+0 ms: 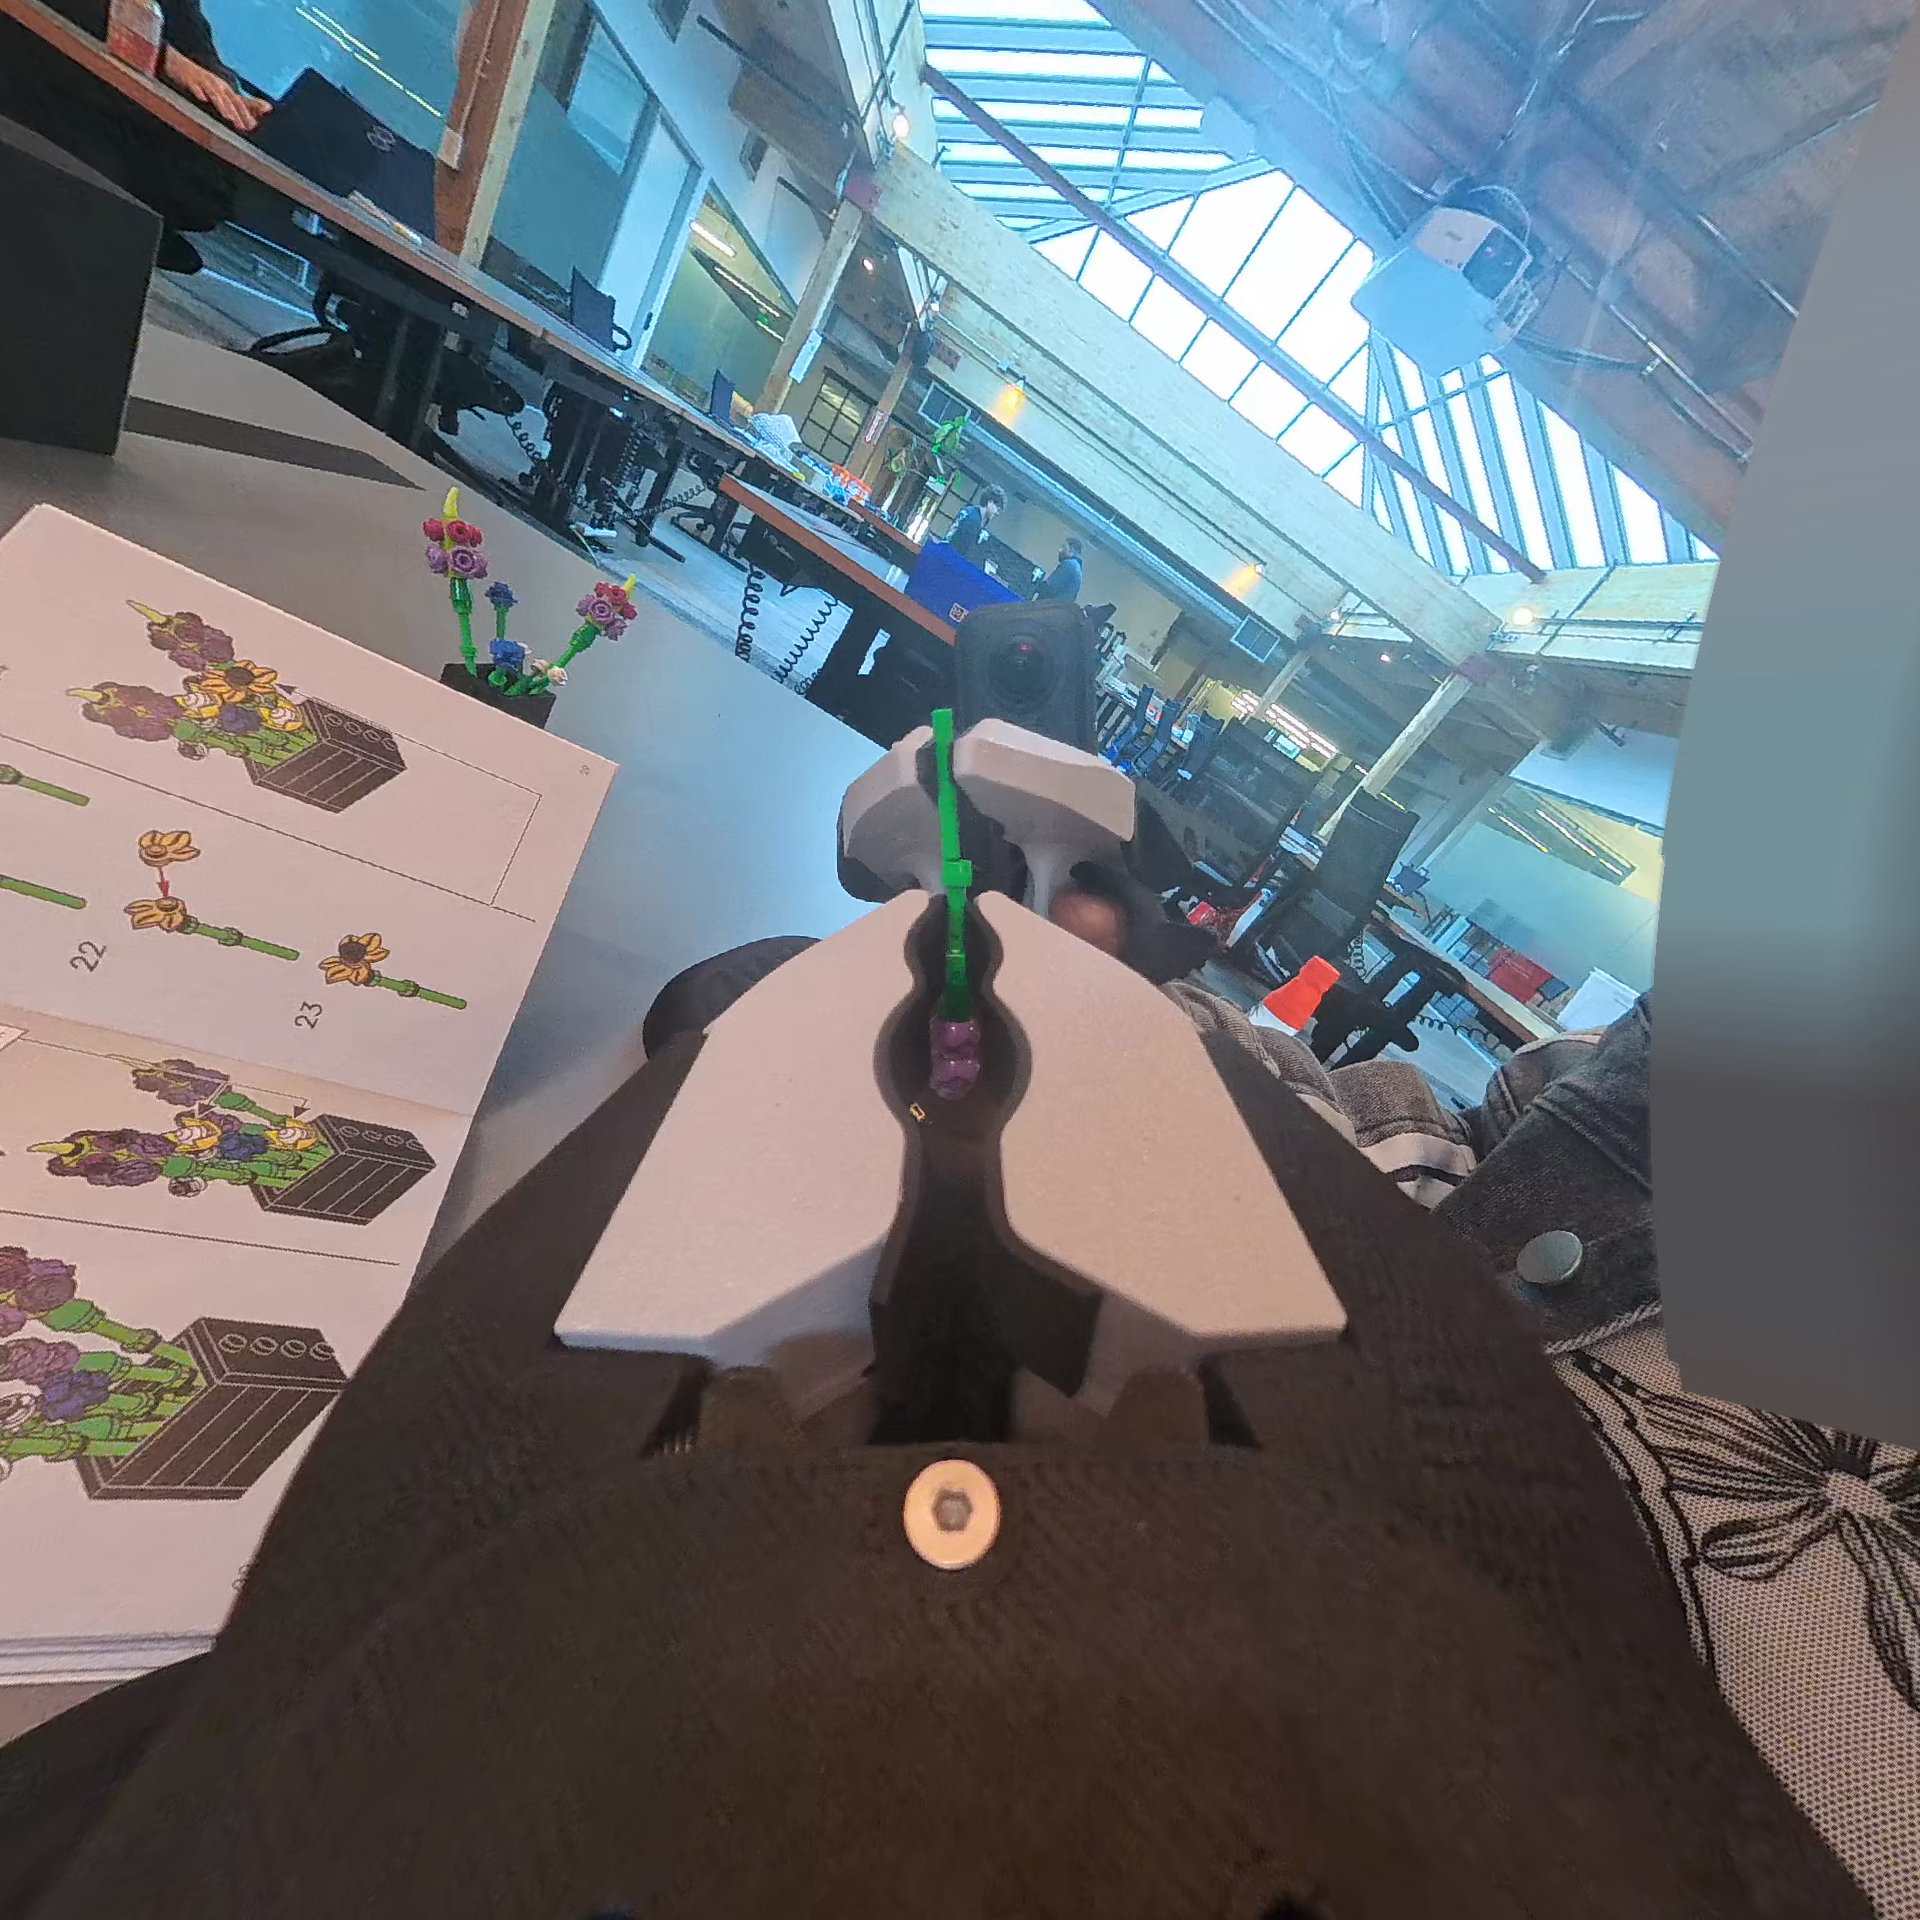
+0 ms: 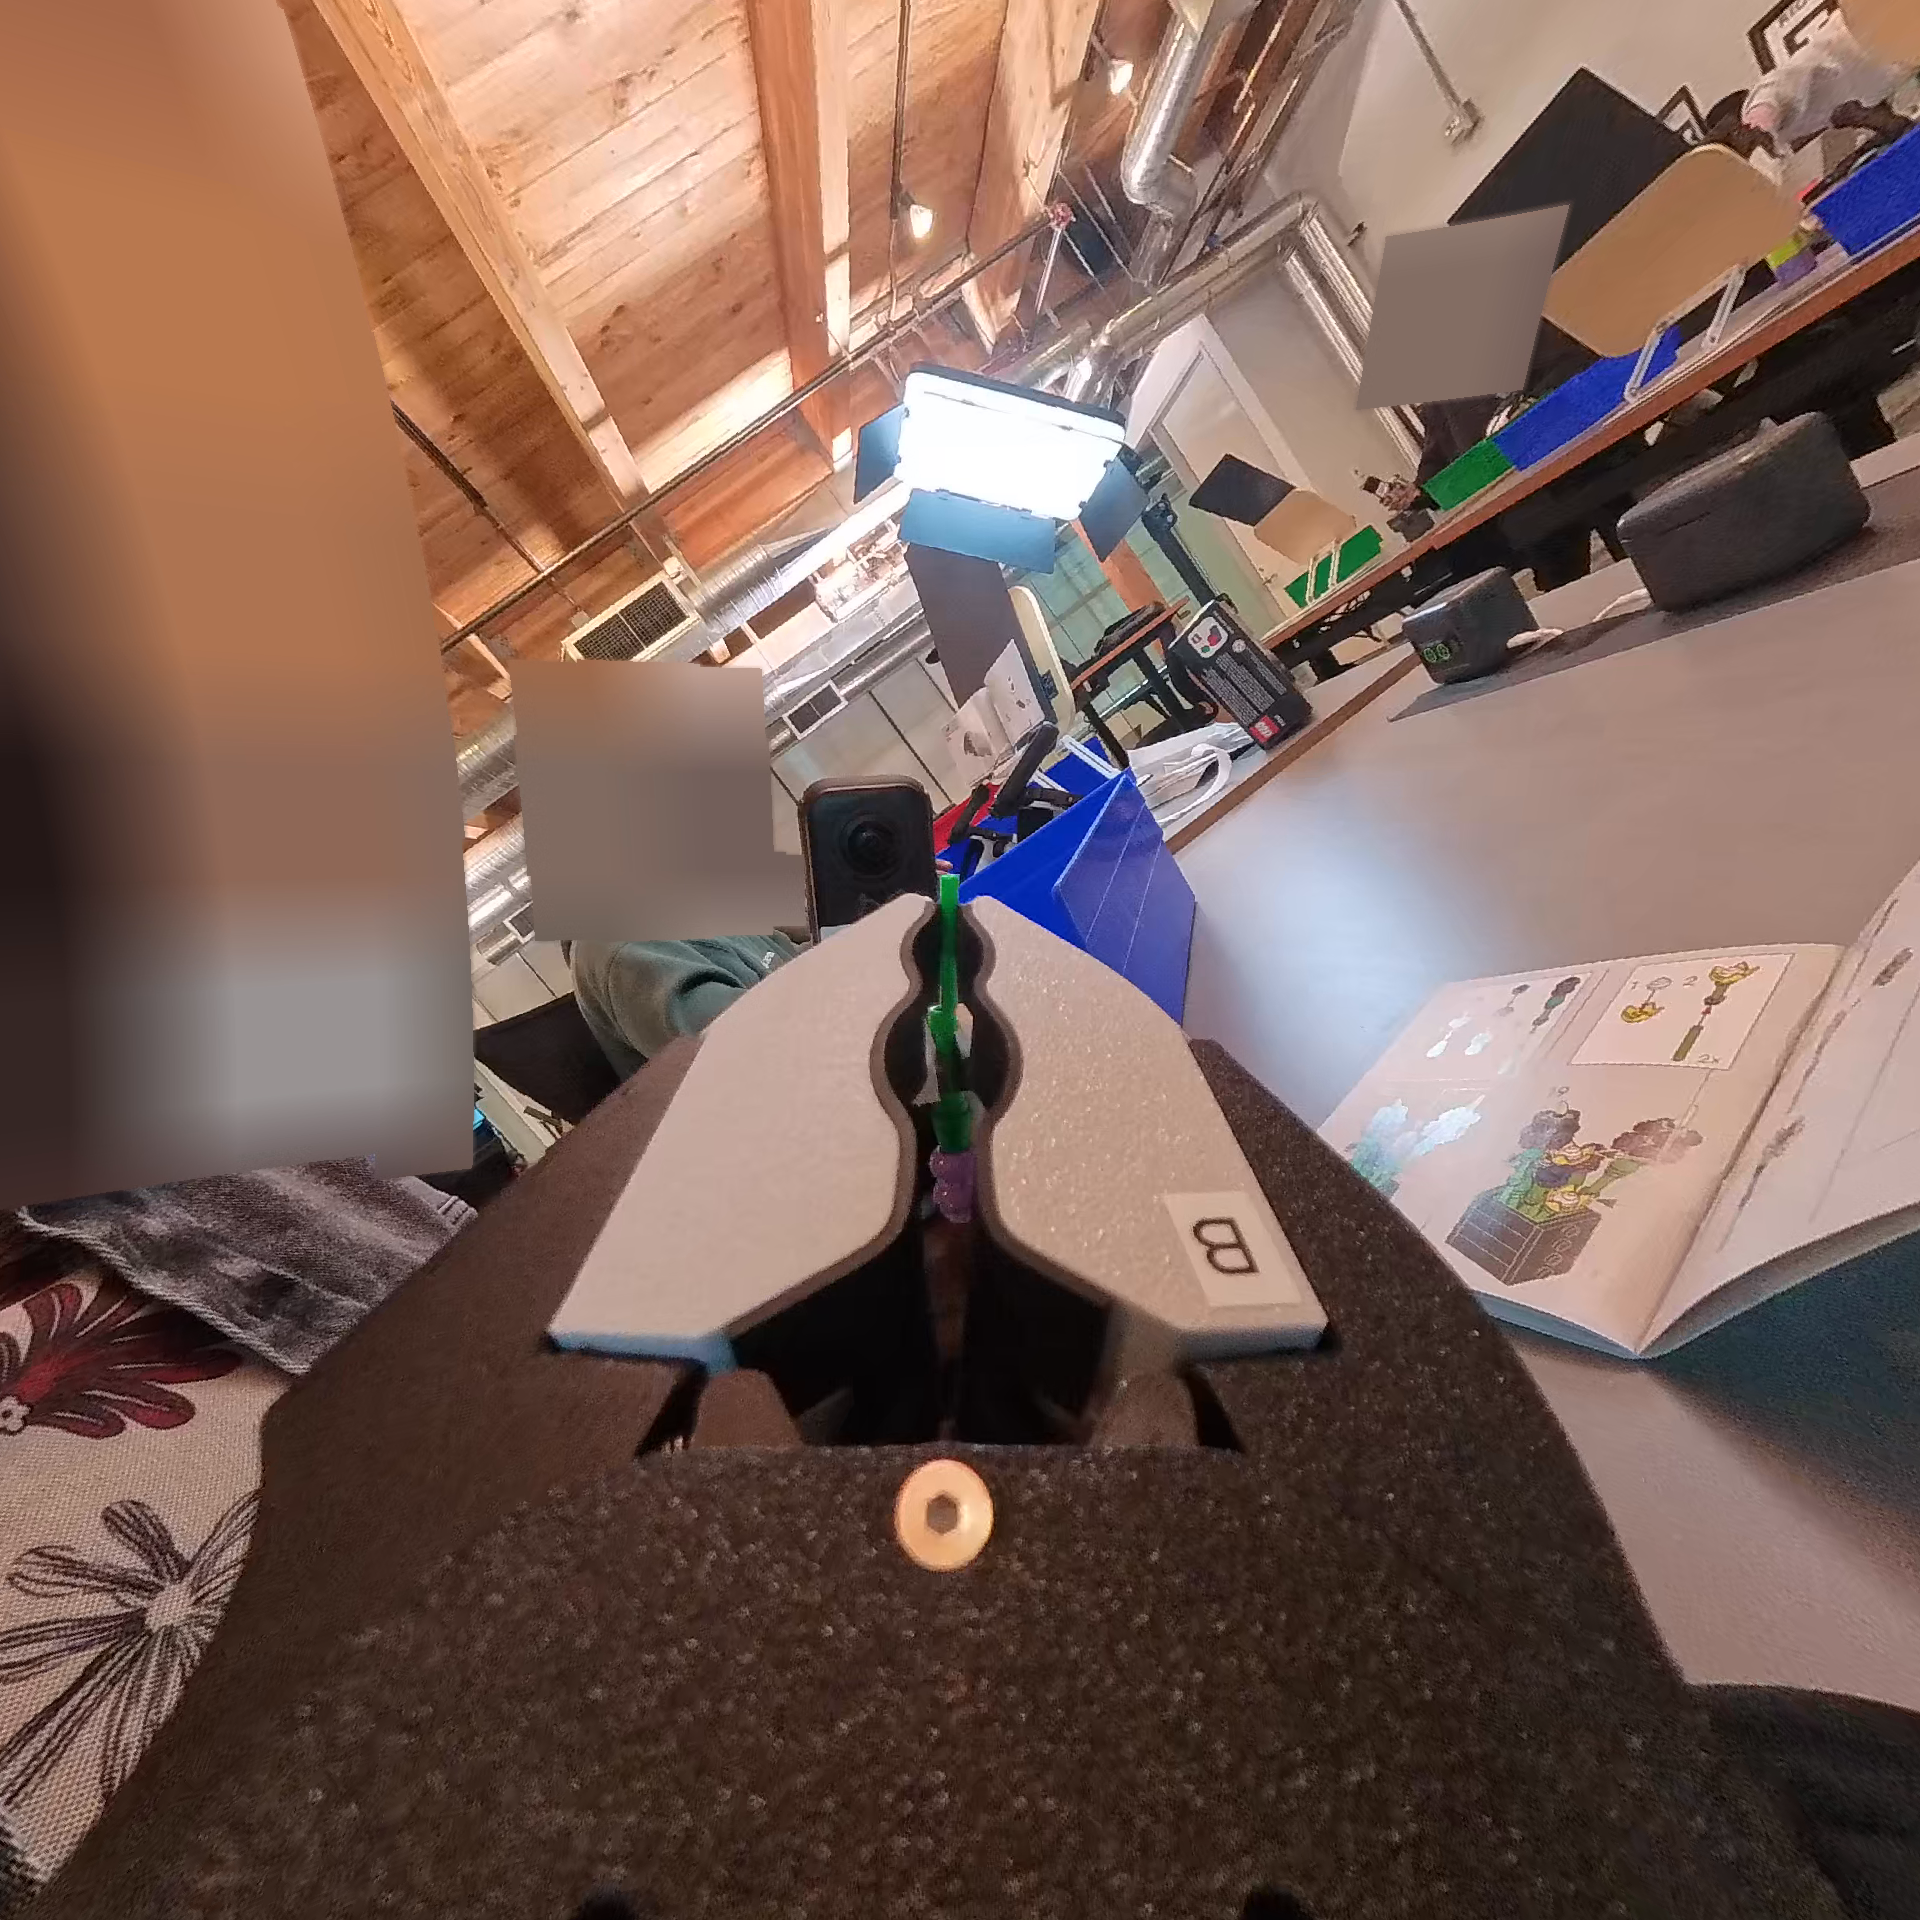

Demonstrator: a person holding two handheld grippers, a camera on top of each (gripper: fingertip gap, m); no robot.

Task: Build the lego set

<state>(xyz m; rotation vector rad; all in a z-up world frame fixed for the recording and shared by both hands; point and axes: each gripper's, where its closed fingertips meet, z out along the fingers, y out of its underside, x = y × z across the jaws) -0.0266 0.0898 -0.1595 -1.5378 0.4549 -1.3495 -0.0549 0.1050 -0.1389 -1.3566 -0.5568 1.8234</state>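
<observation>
My left gripper point(image 1: 951, 914) is shut on a thin green lego stem point(image 1: 948, 831) with a purple flower piece point(image 1: 953, 1060) sitting in the hollow between the fingers. The stem's far end runs up between the grey fingers of my right gripper point(image 1: 940, 790), which faces me, raised above the table. In the right wrist view my right gripper point(image 2: 948, 920) is shut on the green stem point(image 2: 948, 1039), with a purple piece point(image 2: 954, 1184) at the near end. A part-built lego flower bunch on a black base point(image 1: 499, 623) stands on the grey table beyond the booklet.
The open instruction booklet point(image 1: 260, 935) lies on the table to the left; it also shows in the right wrist view point(image 2: 1662, 1122). A black box point(image 1: 62, 301) stands far left. A blue box point(image 2: 1101, 894) and dark cases point(image 2: 1745, 520) sit farther off. A person's patterned clothing point(image 1: 1766, 1558) is close behind. Less than 4 cm separates the two grippers' tips.
</observation>
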